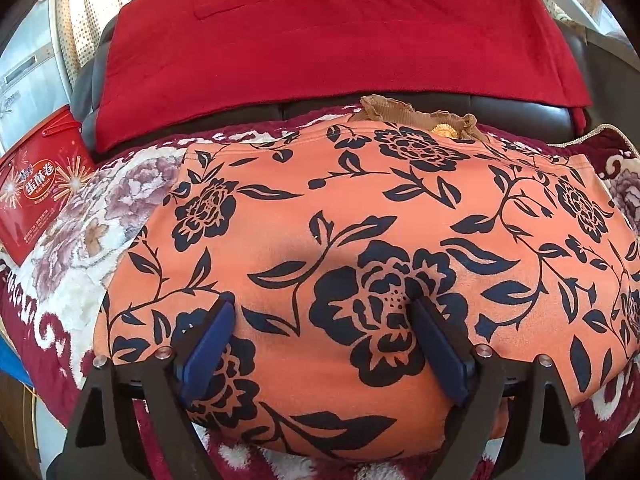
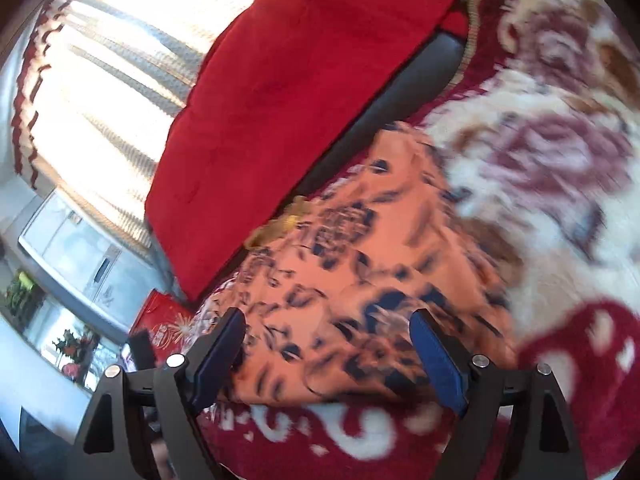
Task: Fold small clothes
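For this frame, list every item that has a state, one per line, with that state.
Orange floral-print garment: folded, lying flat on the blanket, held by neither tool.
Left tool: open, over the garment.
Right tool: open, view blurred.
Red cloth: draped over the dark sofa back.
Red snack box: closed.

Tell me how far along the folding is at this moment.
Done: the orange floral garment lies as a compact, rounded bundle on the plush blanket. In hand: nothing; left gripper and right gripper are open above it. Left: perhaps a final fold or tidy.
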`<state>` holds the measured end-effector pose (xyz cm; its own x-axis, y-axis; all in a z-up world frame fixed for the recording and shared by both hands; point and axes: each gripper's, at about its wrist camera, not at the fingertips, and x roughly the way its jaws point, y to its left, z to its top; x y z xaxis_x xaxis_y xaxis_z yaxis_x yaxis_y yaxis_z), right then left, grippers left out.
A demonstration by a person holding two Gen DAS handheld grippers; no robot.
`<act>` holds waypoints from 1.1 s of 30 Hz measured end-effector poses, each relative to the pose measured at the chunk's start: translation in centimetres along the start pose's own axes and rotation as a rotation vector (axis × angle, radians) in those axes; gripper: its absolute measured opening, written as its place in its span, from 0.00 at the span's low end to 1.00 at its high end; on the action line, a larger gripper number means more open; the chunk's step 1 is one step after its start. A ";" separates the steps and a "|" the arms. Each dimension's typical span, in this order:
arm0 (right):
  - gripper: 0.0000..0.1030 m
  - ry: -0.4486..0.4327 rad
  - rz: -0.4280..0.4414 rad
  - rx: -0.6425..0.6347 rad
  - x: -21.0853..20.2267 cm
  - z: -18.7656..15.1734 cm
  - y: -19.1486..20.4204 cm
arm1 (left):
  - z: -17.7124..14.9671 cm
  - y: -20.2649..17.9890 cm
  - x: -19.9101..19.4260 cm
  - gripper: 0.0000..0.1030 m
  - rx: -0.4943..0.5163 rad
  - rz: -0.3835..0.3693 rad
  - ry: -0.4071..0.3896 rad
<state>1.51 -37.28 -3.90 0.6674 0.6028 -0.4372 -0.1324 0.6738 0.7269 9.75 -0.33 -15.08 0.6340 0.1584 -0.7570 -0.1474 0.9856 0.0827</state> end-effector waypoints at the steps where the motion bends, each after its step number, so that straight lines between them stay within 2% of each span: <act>1: 0.84 0.012 0.014 0.007 0.7 1.0 0.3 | 0.0 0.0 0.0 0.89 0.000 -0.003 -0.001; 3: 0.84 0.079 0.041 0.057 3.1 3.5 0.2 | 0.0 0.1 0.0 0.89 0.000 -0.008 0.001; 4: 0.84 0.096 0.027 0.092 4.5 4.8 -0.5 | 0.1 0.1 0.1 0.89 0.003 -0.010 0.001; 7: 0.81 0.144 -0.092 0.208 7.6 7.9 -4.4 | 0.1 0.2 0.1 0.89 0.003 -0.017 0.006; 8: 0.78 0.114 -0.070 0.306 7.4 8.7 -6.6 | 0.2 0.2 0.2 0.89 0.004 -0.018 0.009; 10: 0.77 0.024 -0.088 0.389 5.1 9.1 -7.8 | 0.3 0.3 0.2 0.89 0.009 -0.024 0.017; 11: 0.79 -0.029 -0.105 0.387 3.3 8.8 -7.6 | 0.3 0.3 0.3 0.90 0.009 -0.028 0.020; 12: 0.79 -0.044 -0.105 0.372 2.1 8.3 -7.2 | 0.3 0.4 0.3 0.91 0.009 -0.028 0.020; 14: 0.79 -0.042 -0.074 0.345 -0.3 5.9 -6.2 | 0.3 0.3 0.5 0.93 0.007 -0.024 0.017; 17: 0.79 -0.014 -0.055 0.328 -3.3 0.6 -5.2 | 0.2 0.2 0.5 0.93 0.007 -0.024 0.015; 20: 0.79 0.022 -0.008 0.392 -4.1 -4.6 -5.0 | 0.4 0.3 0.6 0.93 0.011 -0.029 0.022; 22: 0.79 0.040 0.007 0.410 -3.4 -6.1 -5.0 | 0.6 0.3 0.4 0.93 0.015 -0.028 0.028; 26: 0.79 0.030 0.023 0.432 -1.4 -6.1 -4.9 | 0.9 0.3 -0.7 0.92 0.038 -0.011 0.025; 31: 0.79 -0.002 -0.010 0.467 -0.1 -4.7 -5.3 | 1.0 0.8 -2.2 0.92 0.007 -0.016 -0.005; 33: 0.76 -0.010 -0.030 0.459 0.2 -3.7 -5.3 | 1.2 0.9 -2.4 0.92 0.002 -0.019 -0.013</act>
<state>-0.39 -39.21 -9.80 0.6732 0.5803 -0.4583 0.2240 0.4306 0.8743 9.02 0.22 -12.39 0.6467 0.1402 -0.7498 -0.1335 0.9886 0.0697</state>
